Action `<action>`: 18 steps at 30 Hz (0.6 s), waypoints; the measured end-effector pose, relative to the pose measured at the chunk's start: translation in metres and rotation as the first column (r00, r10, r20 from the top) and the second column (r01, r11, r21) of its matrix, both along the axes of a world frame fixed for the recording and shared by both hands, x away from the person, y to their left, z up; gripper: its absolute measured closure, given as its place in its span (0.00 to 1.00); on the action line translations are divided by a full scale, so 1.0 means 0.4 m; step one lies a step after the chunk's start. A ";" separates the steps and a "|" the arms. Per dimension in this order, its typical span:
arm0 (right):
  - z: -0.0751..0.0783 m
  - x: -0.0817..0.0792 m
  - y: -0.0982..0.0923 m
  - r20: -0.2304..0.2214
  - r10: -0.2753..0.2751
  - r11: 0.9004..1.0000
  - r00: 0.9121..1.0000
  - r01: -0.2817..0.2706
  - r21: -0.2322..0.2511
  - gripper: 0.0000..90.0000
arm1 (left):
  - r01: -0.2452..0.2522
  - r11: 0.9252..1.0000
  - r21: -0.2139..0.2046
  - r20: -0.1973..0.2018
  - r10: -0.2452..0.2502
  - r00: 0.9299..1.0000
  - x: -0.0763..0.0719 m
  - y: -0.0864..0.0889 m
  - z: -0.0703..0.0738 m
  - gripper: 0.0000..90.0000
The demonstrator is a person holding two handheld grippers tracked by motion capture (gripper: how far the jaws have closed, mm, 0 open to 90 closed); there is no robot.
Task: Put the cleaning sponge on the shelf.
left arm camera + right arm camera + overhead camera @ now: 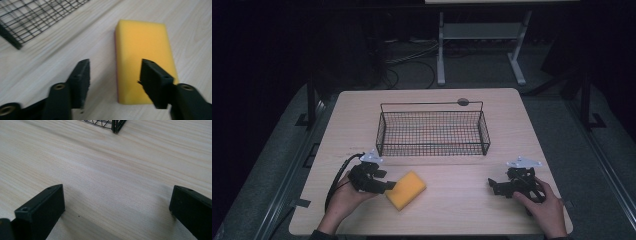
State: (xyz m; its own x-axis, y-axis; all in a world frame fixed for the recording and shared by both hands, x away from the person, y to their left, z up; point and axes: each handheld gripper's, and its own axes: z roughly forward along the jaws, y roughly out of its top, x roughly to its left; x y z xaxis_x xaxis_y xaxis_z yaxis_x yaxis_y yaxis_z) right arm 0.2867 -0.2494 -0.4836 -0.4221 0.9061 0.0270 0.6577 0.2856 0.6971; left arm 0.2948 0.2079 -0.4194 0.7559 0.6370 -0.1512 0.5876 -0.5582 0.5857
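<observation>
While the left gripper (pixel 113 75) hangs wide open beside the yellow rectangular foam sponge (pixel 145 60), it should centre over it before squeezing; right gripper (pixel 116 207) idles open.

No readable text anywhere: sponge (pixel 143 60) was plain yellow, wire basket (pixel 433 131) bare, bench (pixel 462 200) unmarked wood grain. No labels, brands, numbers, signs spotted.
</observation>
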 end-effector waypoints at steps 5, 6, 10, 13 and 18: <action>0.000 0.000 0.000 0.000 0.000 1.000 1.000 0.000 0.000 0.00 | 0.009 1.000 0.024 0.004 -0.009 1.000 -0.004 -0.025 0.005 0.25; 0.000 0.000 0.000 0.000 0.000 1.000 1.000 0.000 0.000 0.00 | 0.006 1.000 0.029 0.002 -0.006 1.000 -0.005 -0.030 0.005 0.22; 0.000 0.000 0.000 0.000 0.000 1.000 1.000 0.000 0.000 0.00 | -0.006 0.998 0.065 -0.001 0.006 1.000 -0.007 -0.052 0.008 0.14; 0.000 0.000 0.000 0.000 0.000 1.000 1.000 0.000 0.000 0.00 | 0.015 0.997 0.070 -0.016 -0.014 1.000 -0.008 -0.070 0.008 0.14; 0.000 0.000 0.000 0.000 0.000 1.000 1.000 0.000 0.000 0.00 | 0.039 0.996 0.079 -0.023 -0.038 0.999 -0.012 -0.098 0.007 0.14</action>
State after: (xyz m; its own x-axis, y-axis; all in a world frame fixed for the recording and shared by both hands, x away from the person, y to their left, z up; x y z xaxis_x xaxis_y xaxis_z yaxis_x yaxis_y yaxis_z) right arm 0.2867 -0.2494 -0.4837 -0.4222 0.9061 0.0268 0.6573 0.2857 0.6974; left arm 0.2898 0.1686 -0.4165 0.7772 0.6182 -0.1177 0.5767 -0.6247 0.5265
